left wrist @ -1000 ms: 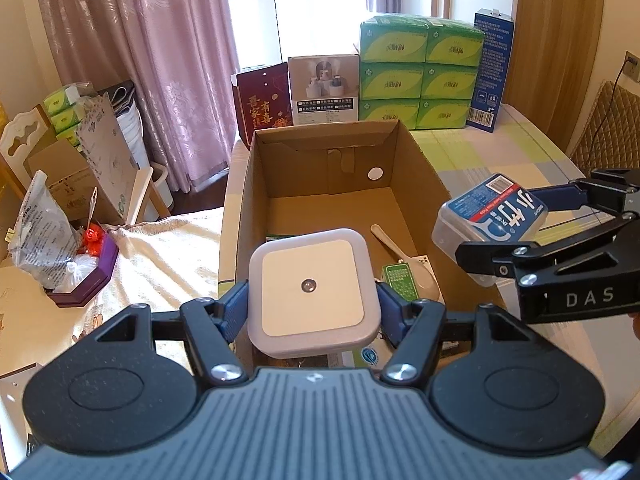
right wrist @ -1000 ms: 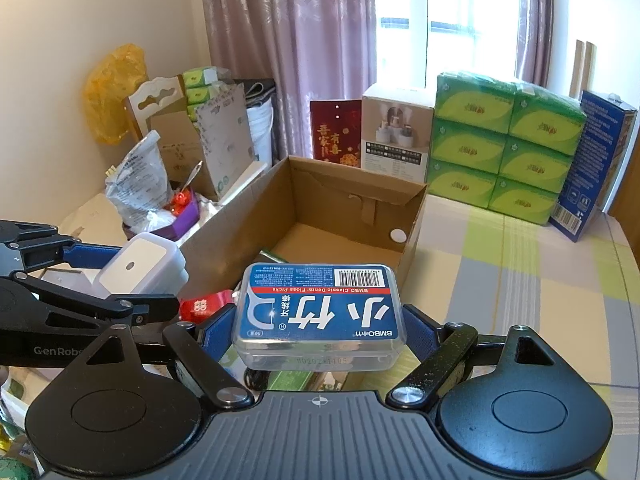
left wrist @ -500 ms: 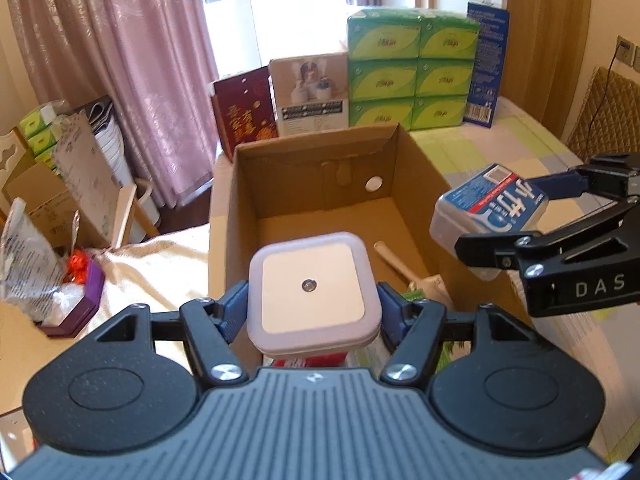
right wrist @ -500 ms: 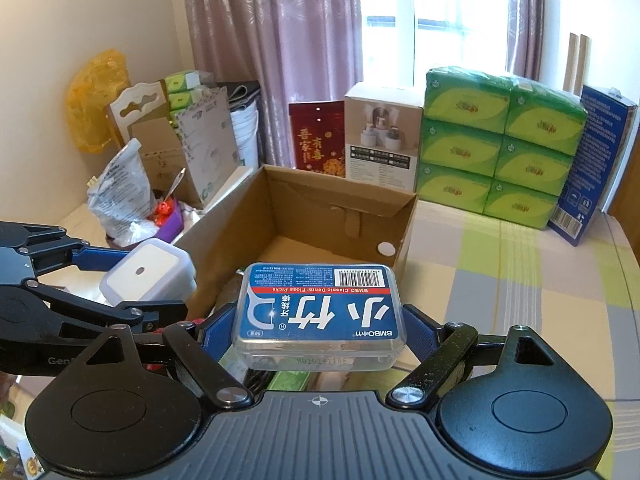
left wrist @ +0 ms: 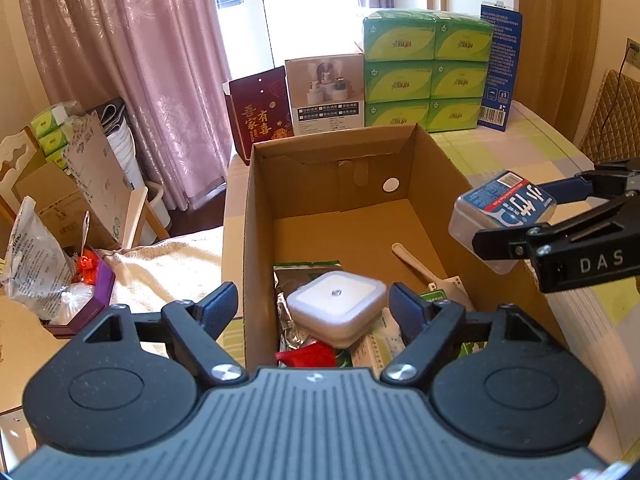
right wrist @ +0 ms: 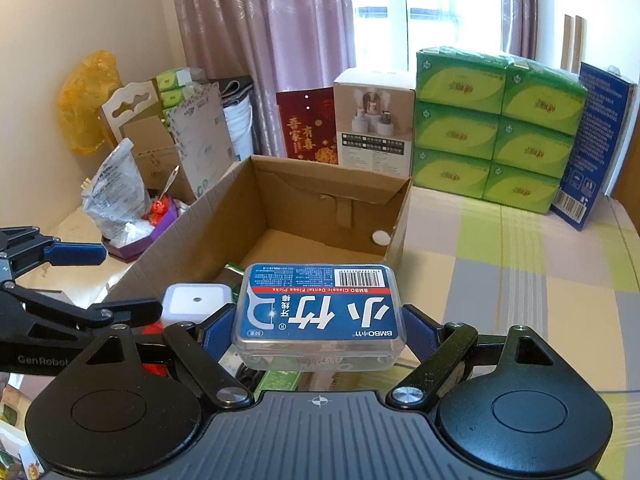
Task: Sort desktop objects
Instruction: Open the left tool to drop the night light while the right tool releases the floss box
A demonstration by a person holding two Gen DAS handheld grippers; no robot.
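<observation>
An open cardboard box (left wrist: 256, 240) (right wrist: 208, 216) stands on the table. A white square night light (left wrist: 338, 304) (right wrist: 196, 304) lies inside it, on top of packets near the front. My left gripper (left wrist: 312, 306) hangs open just above the box's near end, its fingers apart on either side of the light and not touching it. My right gripper (right wrist: 318, 330) (left wrist: 516, 220) is shut on a clear floss-pick box with a blue label (right wrist: 320, 312) (left wrist: 502, 210), held over the box's right wall.
In the box lie a wooden spoon (left wrist: 420, 268), a dark foil packet (left wrist: 296, 280), a red item (left wrist: 308, 354) and green packets. Behind it stand stacked green tissue packs (left wrist: 424, 76), a white product box (left wrist: 326, 96), a red carton (left wrist: 260, 116) and a blue carton (left wrist: 498, 68). Bags and clutter (left wrist: 40, 260) sit left.
My left gripper has opened and let go of the white night light, which has dropped into the box. The right gripper still holds the floss box in much the same place.
</observation>
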